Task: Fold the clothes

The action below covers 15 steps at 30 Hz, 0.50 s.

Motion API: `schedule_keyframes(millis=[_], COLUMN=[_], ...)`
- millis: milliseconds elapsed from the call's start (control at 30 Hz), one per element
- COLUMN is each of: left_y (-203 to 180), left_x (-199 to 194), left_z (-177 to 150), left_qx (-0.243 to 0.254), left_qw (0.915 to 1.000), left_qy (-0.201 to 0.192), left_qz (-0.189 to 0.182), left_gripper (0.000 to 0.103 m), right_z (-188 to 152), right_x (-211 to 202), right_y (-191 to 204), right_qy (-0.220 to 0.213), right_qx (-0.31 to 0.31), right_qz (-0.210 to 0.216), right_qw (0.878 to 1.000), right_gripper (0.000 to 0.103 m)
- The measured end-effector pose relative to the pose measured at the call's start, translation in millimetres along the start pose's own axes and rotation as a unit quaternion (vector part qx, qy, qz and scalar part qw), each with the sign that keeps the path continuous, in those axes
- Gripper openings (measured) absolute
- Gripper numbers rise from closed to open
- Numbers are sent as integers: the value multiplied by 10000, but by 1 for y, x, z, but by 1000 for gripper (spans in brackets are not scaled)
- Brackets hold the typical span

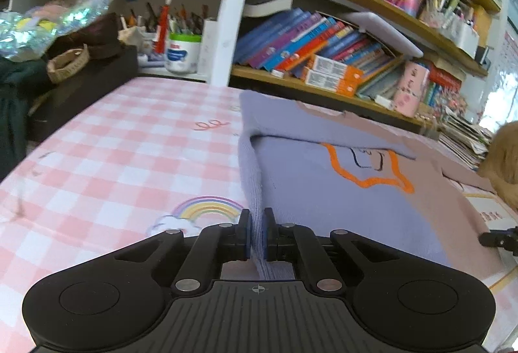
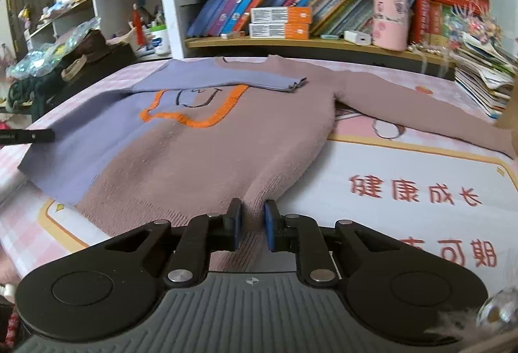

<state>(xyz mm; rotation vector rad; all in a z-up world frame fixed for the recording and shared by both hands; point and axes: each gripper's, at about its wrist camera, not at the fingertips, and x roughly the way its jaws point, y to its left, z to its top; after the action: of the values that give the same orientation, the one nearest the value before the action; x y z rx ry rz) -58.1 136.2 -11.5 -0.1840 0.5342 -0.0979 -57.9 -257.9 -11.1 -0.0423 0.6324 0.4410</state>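
holding sweater [image 2: 200,155] at bottom hem, both tongs. left gripper [image 1: 257,235] pinched tight on purple hem edge. right gripper [image 2: 252,223] has brown hem fold between pads, jaws a bit wider, looks like gripping too. sweater lies flat on pink check cloth [image 1: 123,152], stretching straight away from both tongs, neck far end near bookshelf [image 2: 307,42]. purple sleeve [image 2: 226,78] already folded across chest; brown sleeve [image 2: 421,113] lies out to right. right gripper nearer that sleeve. guess next: lift hem, carry forward toward neck.
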Motion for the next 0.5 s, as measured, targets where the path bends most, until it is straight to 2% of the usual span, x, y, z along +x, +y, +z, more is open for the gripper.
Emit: schedule_keyframes(millis=[333, 500], left_y=[4, 4], left_x=[-12, -17], left_z=[-1, 0], left_qx=[195, 314], left_qw=[9995, 9987], left_qy=[-8, -25], left_qz=[254, 392], left_gripper=[3, 10], right_z=[-2, -1], right_x=[-6, -6], right_y=[4, 2], right_qy=[6, 9], right_qx=[-25, -35], right_qz=[8, -35], right_qw=[10000, 10000], right_gripper=[14, 17])
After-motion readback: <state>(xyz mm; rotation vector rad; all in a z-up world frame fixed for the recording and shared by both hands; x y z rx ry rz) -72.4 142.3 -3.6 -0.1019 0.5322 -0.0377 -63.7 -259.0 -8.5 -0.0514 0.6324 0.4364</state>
